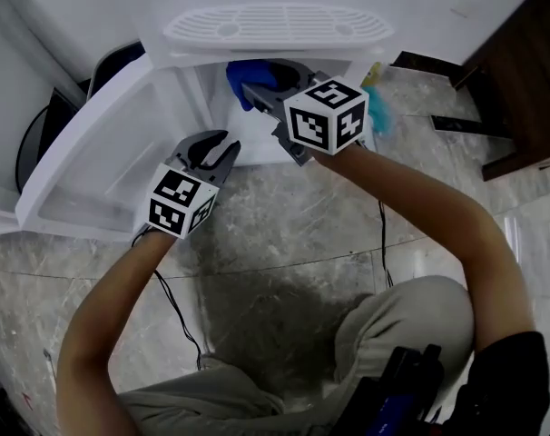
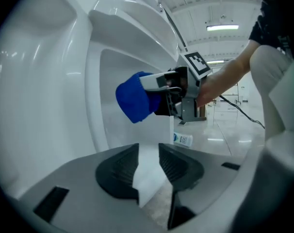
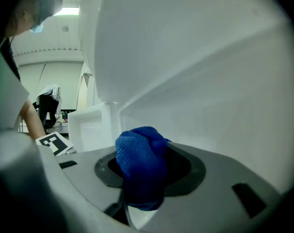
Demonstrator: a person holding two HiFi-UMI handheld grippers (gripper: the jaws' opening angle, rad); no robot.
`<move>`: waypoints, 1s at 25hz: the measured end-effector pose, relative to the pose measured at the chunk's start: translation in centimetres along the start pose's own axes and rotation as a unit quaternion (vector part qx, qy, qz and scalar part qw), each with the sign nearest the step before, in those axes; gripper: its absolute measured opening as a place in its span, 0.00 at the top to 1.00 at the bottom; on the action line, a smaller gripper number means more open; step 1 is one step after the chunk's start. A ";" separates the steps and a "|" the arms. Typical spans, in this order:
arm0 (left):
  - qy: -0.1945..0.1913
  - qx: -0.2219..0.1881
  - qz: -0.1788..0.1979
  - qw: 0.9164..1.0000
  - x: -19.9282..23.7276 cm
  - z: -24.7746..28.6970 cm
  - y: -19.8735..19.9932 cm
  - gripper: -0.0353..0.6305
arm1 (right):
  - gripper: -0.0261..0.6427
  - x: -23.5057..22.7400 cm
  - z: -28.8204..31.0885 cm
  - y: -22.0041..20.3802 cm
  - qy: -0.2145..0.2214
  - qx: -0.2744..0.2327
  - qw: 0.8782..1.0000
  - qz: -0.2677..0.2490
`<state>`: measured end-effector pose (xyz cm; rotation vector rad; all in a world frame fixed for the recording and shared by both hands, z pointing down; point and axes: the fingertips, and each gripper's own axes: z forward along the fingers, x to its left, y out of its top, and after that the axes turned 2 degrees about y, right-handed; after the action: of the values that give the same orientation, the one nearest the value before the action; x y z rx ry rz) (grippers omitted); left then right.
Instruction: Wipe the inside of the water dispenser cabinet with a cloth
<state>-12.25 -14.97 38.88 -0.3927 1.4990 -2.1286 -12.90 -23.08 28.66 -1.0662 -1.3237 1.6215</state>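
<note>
L tongs (image 1: 228,143) sit low and to the left, jaws a little apart w/ nothing btwn them, and the L forearm (image 1: 103,321) runs up from the bottom edge. R tongs (image 1: 257,94) reach further fwd, nearly level, jaws clamped on a bunched blue cloth (image 1: 246,78). R forearm (image 1: 429,198) is stretched out, elbow bent at the right.
</note>
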 end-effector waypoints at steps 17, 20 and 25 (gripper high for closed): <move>-0.038 -0.058 0.326 0.943 -4.3 5.0 5.9 0.45 | 0.75 1.6 -4.6 -6.4 0.044 0.158 0.984 0.071; -0.058 -0.034 0.340 0.938 -5.5 5.3 5.1 0.46 | 0.75 1.8 -4.9 -7.4 0.061 0.177 0.980 0.071; -0.056 -0.009 0.347 0.936 -5.7 5.8 4.2 0.54 | 0.75 1.9 -5.0 -8.6 0.066 0.198 0.974 0.089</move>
<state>-3.64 -17.49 37.29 0.0224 1.3303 -1.5052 -8.40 -18.25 36.29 -1.0429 -0.7895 1.8150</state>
